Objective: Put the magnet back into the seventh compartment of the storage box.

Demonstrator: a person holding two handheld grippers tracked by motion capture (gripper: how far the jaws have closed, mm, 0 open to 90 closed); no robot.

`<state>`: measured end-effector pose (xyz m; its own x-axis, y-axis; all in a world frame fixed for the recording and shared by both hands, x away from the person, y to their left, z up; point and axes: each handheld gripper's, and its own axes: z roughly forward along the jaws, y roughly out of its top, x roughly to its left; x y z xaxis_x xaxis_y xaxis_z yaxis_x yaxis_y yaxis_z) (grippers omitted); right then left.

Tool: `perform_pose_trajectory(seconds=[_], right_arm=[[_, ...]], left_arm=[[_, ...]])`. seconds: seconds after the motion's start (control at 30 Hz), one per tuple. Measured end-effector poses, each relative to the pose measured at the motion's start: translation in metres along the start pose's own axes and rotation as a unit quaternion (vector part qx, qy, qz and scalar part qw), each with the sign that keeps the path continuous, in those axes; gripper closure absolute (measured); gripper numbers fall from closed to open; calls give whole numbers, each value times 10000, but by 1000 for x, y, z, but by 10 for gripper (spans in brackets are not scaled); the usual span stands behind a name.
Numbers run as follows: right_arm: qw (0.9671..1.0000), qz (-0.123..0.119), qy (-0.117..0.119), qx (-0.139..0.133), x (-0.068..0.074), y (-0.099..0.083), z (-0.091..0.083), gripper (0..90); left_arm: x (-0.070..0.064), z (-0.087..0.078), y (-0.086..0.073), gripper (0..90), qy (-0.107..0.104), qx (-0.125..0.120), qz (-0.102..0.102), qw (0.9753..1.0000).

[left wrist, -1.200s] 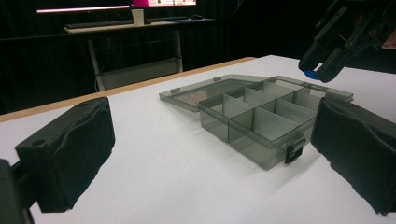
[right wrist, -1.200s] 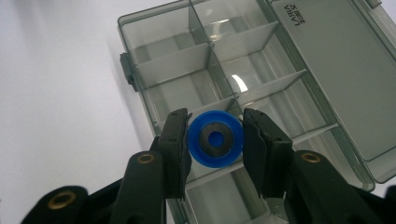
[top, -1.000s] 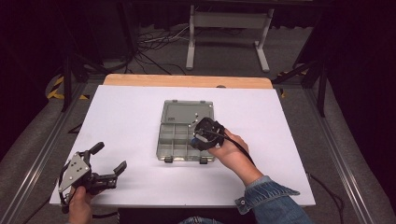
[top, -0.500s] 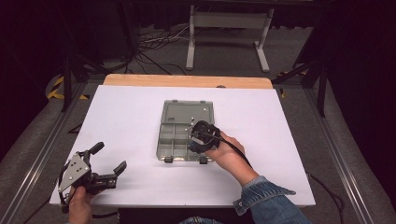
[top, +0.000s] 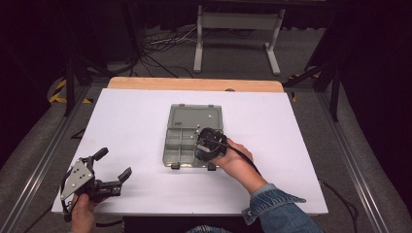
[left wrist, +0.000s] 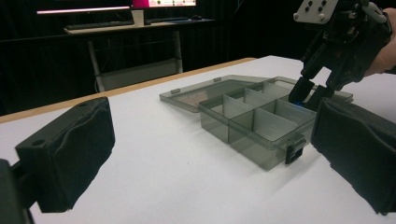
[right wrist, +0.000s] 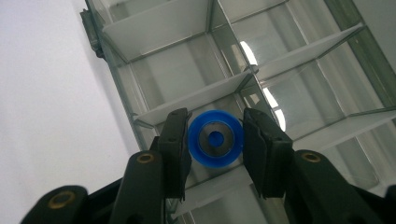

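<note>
Right claw (top: 204, 145) hovering over the open compartment box (top: 184, 145) mid-surface, left claw (top: 111, 167) resting released aside. Box (left wrist: 261, 126) lying lid-back for access. Clenching blue disc (right wrist: 215, 137) above a compartment, probably for dropping in.

The high view looks forward and down on the whole white table (top: 291, 145) from the six o'clock side. The left gripper view sits low near the tabletop, facing the compartment box (left wrist: 261, 126) toward two o'clock. The right gripper view peers straight down, very close, into that same box (right wrist: 289, 60).
</note>
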<state>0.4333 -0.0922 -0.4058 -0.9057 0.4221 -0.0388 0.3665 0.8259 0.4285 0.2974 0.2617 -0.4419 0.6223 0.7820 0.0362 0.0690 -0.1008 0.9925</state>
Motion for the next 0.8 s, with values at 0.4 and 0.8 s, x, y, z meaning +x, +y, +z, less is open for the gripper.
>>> perform_pose_trajectory(seconds=[0.4,0.8], right_arm=[[10000,-18,-52,-15,2,0,0,566],[9986,19,-193,-499,3,-4,-21,380]], left_arm=[[0,0,0,5,0,-4,0,10000],[0,1,0,5,-2,-2,-9,10000]])
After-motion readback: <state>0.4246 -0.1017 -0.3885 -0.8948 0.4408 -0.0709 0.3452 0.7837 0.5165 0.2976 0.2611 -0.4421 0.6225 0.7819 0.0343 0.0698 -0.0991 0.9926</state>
